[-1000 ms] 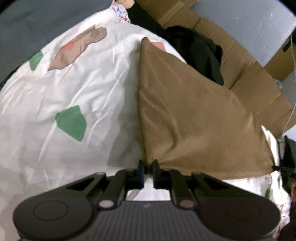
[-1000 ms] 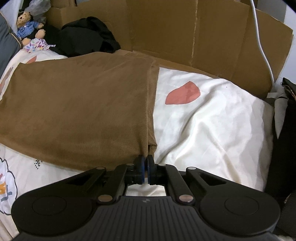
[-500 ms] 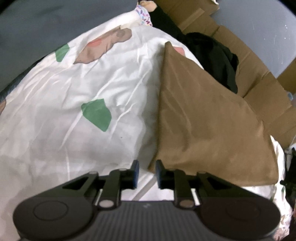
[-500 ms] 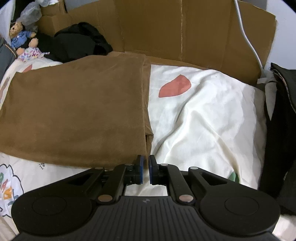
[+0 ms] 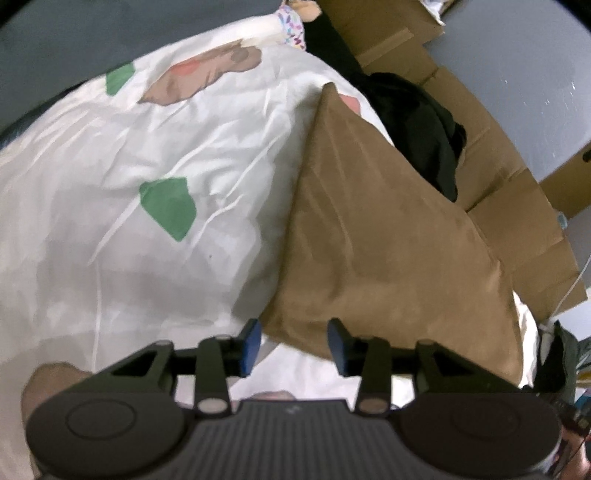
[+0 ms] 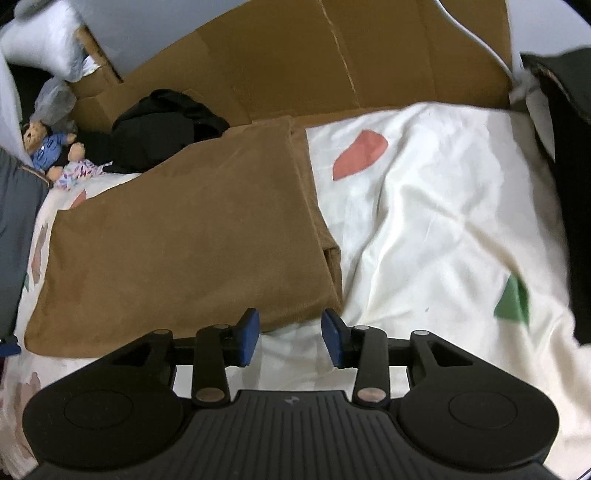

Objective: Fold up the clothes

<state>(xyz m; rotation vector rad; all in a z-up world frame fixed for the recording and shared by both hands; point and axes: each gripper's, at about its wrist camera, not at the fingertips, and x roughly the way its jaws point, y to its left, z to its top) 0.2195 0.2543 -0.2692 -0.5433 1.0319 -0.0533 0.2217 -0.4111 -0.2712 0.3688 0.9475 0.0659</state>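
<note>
A folded brown garment (image 5: 388,251) (image 6: 184,236) lies flat on a white bedsheet (image 5: 110,229) (image 6: 436,229) printed with green and red patches. My left gripper (image 5: 293,345) is open, its blue-padded fingers just short of the garment's near left corner, holding nothing. My right gripper (image 6: 290,339) is open as well, with the garment's near right corner lying just ahead of its fingers and free of them. At that corner the stacked layers of the fold show along the right edge.
A black garment (image 5: 417,122) (image 6: 166,125) is heaped at the far side against cardboard panels (image 6: 351,66). Two stuffed toys (image 6: 55,151) sit at the far left. Dark fabric (image 6: 569,147) hangs at the right edge, beside a white cable (image 6: 476,33).
Both grippers were shut on the garment's near corners one second ago. They have let go, opened wide and drawn back a little; the garment now rests on the sheet.
</note>
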